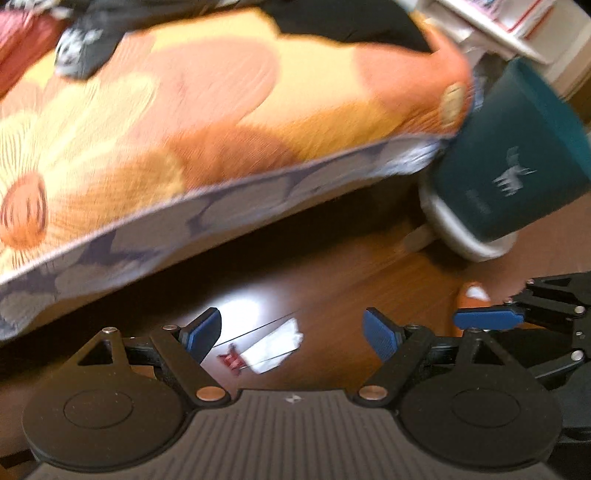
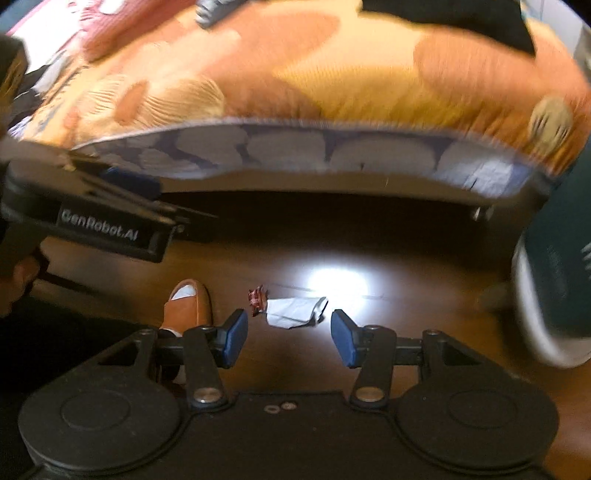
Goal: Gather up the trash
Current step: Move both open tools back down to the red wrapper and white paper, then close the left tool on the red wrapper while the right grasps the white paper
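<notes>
A crumpled white wrapper [image 1: 275, 345] with a red end lies on the brown wooden floor in front of the bed. It also shows in the right wrist view [image 2: 293, 310]. My left gripper [image 1: 291, 336] is open, above and around the wrapper, empty. My right gripper [image 2: 288, 336] is open, just short of the wrapper, empty; its blue pad shows in the left wrist view [image 1: 487, 319]. A dark teal bin [image 1: 513, 162] with a grey rim stands at the right, beside the bed corner; it also shows in the right wrist view [image 2: 557, 266].
A bed with an orange flowered cover [image 1: 207, 110] fills the upper part of both views, with dark space beneath. A foot in an orange slipper [image 2: 190, 304] stands left of the wrapper. White boxes [image 1: 491, 18] are behind the bin.
</notes>
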The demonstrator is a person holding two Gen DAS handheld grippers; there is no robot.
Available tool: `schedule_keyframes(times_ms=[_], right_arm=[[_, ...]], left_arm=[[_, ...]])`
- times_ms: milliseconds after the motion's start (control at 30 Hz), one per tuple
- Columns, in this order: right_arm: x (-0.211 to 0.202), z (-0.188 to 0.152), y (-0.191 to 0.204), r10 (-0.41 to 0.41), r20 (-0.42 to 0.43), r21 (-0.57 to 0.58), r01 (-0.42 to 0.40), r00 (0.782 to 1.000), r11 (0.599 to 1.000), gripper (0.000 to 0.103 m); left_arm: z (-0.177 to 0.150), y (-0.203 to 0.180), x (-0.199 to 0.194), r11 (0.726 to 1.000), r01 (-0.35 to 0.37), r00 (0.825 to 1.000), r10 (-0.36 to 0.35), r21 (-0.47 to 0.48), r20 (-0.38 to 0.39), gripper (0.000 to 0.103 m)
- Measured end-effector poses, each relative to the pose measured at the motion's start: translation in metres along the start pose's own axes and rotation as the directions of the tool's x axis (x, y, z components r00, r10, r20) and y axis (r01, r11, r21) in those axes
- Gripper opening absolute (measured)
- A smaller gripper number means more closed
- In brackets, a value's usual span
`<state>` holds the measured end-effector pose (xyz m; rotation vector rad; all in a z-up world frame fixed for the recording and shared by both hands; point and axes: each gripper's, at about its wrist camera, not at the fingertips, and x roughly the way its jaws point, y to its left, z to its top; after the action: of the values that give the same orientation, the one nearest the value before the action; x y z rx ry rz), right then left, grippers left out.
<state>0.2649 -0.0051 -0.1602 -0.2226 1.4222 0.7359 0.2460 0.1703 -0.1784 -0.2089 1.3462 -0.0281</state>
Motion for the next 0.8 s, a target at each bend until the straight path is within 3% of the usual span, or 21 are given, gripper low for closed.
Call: schedule_keyframes(times_ms=[167,333,467,600,800], right_arm=[[0.062,0.005,-0.014,0.048,-0.081,0.152,-0.035,0.996,0.988,0.05],[0.12,0.007,-0.027,0.085,-0.129,0.269,-0.047,0.988,0.962,0.05],[0.17,0.006,-0.034,0.093,-0.184,0.348,-0.024,0.978,0.937,0.05],[0.214,0.003,-0.043,0.081,-0.238,0.388,0.018,0.968,0.922,0.05],[0.269,-0.003,-0.053,0.088,-0.316,0.414,0.054,0.945,0.909,0.05]], left_arm=[[-0.008,0.036,0.052,0.997,-0.068,0.995,0.065,-0.039,-0.075,0.084],[-0.014,0.065,0.108,0.996,-0.074,0.982,0.064,-0.053,-0.177,0.083],[-0.017,0.082,0.155,0.996,-0.071,0.961,0.051,-0.062,-0.273,0.084],[-0.022,0.096,0.201,0.995,-0.091,0.946,0.077,-0.031,-0.316,0.083],[-0.042,0.12,0.267,0.991,-0.071,0.905,0.017,-0.112,-0.425,0.083]])
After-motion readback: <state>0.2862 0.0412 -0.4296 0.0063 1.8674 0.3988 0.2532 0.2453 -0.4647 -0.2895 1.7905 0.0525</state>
